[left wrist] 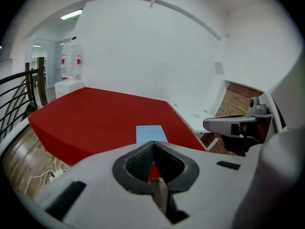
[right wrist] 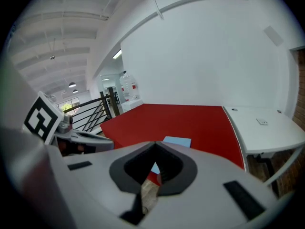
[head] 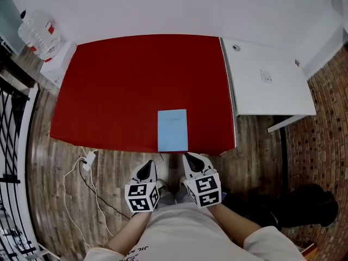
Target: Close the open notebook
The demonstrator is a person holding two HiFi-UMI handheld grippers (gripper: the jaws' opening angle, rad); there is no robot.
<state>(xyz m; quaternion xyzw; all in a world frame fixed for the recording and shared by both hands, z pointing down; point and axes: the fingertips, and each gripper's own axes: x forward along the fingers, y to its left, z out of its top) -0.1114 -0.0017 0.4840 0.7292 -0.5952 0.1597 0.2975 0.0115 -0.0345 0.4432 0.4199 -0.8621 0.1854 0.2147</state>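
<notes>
Since both pairs of jaws are pressed together with nothing between them, neither tool is working on anything at this moment. In its own view the left gripper shows its dark pads meeting at the tips, and the right gripper looks the same in its view. In the head view both sit low in the frame, close to the person's body, off the near edge of the red counter and clear of it.

Just beyond the tips, at the centre of the head view, the notebook lies flat on the counter, its lower edge close to the counter's near edge. It shows as one plain light-blue rectangle with no spread pages visible, so it reads as already shut. A white desk adjoins the counter at the right, a water bottle stands at the upper left, and a white cable trails over the wooden floor at the lower left.

By my judgement the closing is done and the step in hand is the retreat. The next move calls for little: keep the tools clear, and press the cover only if it lifts.
</notes>
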